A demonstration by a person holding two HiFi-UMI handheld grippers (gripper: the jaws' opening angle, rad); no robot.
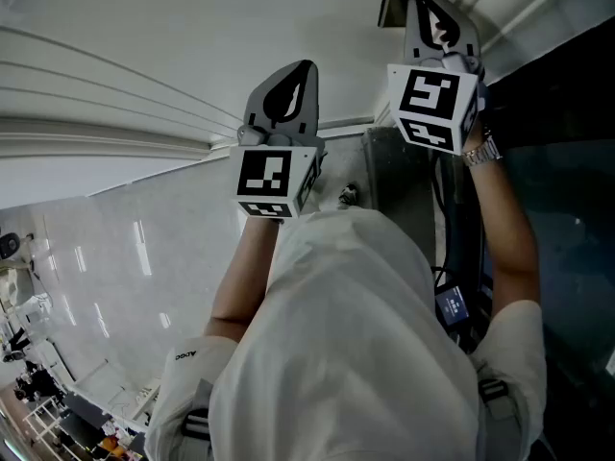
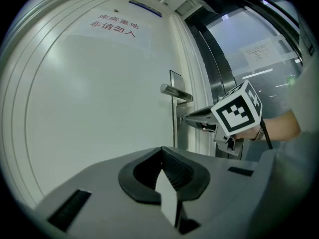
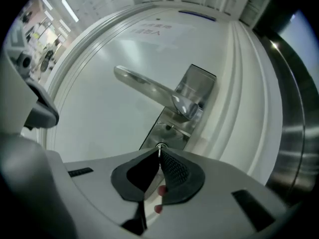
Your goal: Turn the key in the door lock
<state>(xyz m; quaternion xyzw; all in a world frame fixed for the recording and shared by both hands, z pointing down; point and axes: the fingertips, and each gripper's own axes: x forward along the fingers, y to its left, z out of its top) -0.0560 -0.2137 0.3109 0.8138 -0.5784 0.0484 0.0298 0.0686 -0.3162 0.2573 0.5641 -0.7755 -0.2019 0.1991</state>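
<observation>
The right gripper [image 3: 159, 152] is pale grey, its black pads [image 3: 174, 171] stippled in a fine grid. At their tips glints a silvery key [image 3: 160, 146], and two reddish spots show in the gap behind. Just ahead, the lock plate [image 3: 170, 130] and door handle [image 3: 144, 86] are brushed silver on a white door [image 3: 99, 118]. High above the left gripper [image 2: 162, 152] — grey and black too — the door bears red lettering [image 2: 114, 25] and a blue strip [image 2: 145, 7]. Each gripper's marker cube [image 1: 274, 181] is white with black squares.
</observation>
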